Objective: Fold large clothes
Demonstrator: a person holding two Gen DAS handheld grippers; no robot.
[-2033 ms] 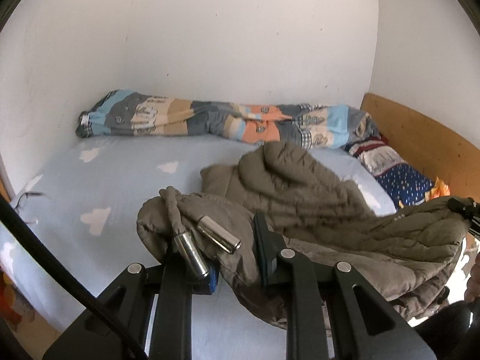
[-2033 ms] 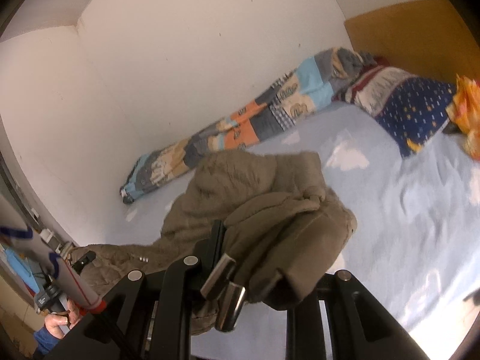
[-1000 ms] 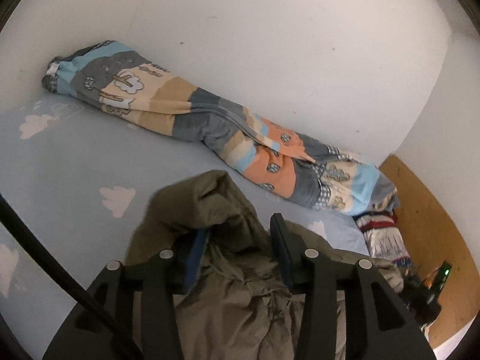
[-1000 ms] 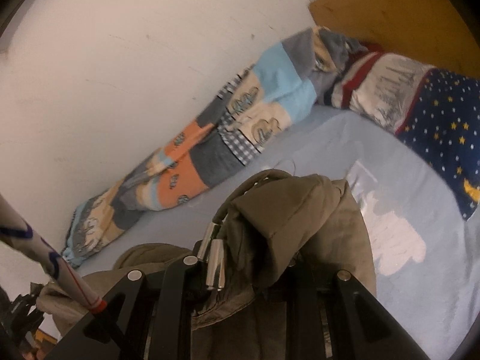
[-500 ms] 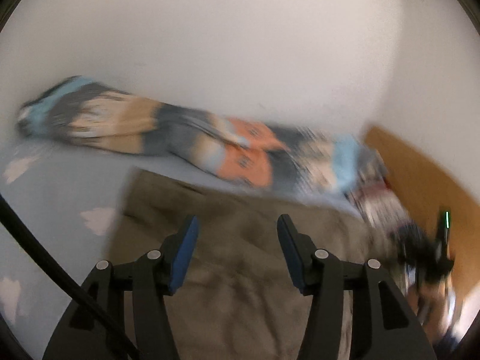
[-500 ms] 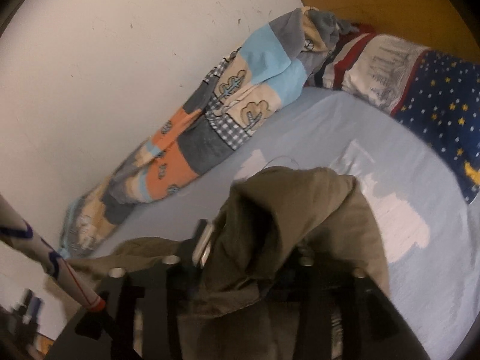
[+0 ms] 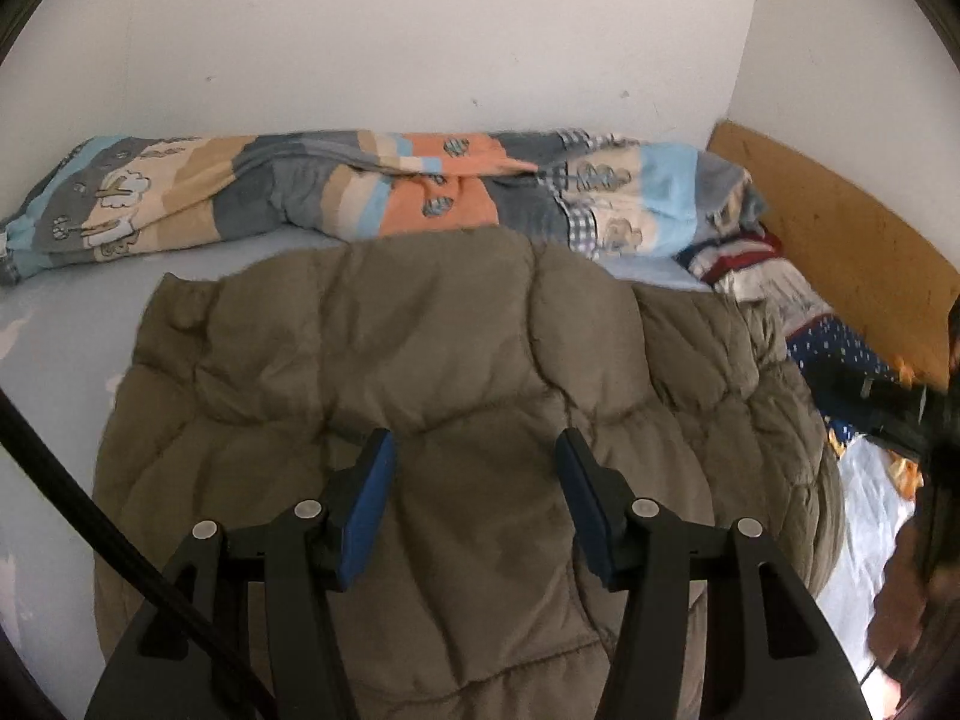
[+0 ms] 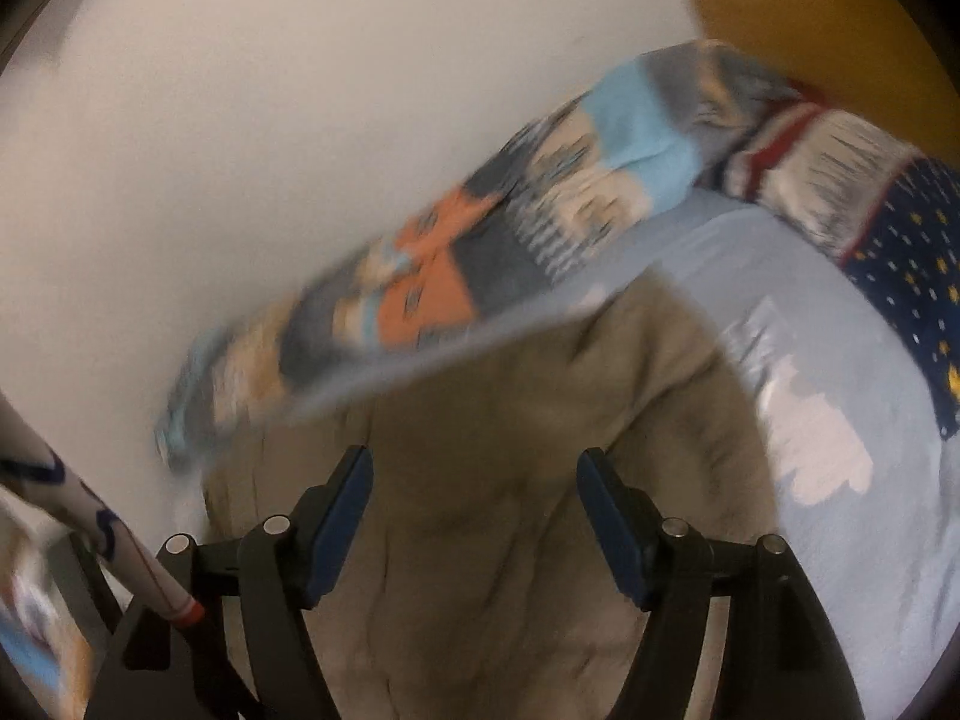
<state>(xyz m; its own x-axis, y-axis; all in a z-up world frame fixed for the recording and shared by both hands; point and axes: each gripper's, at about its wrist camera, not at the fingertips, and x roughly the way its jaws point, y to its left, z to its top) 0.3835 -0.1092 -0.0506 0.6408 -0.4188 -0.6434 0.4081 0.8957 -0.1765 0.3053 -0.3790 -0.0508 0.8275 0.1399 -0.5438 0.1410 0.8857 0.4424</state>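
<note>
Olive quilted jacket (image 7: 456,360) lies spread flat on the bed (image 7: 54,348), below the left hand-held gripper (image 7: 474,450) and right hand-held gripper (image 8: 474,468), both spread and empty, the right's jaws having just been opening.

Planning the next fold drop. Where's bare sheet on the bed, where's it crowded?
Bare sheet left of the jacket, below the rolled duvet; another patch between jacket and starry pillow. Crowded along the wall and headboard.
</note>
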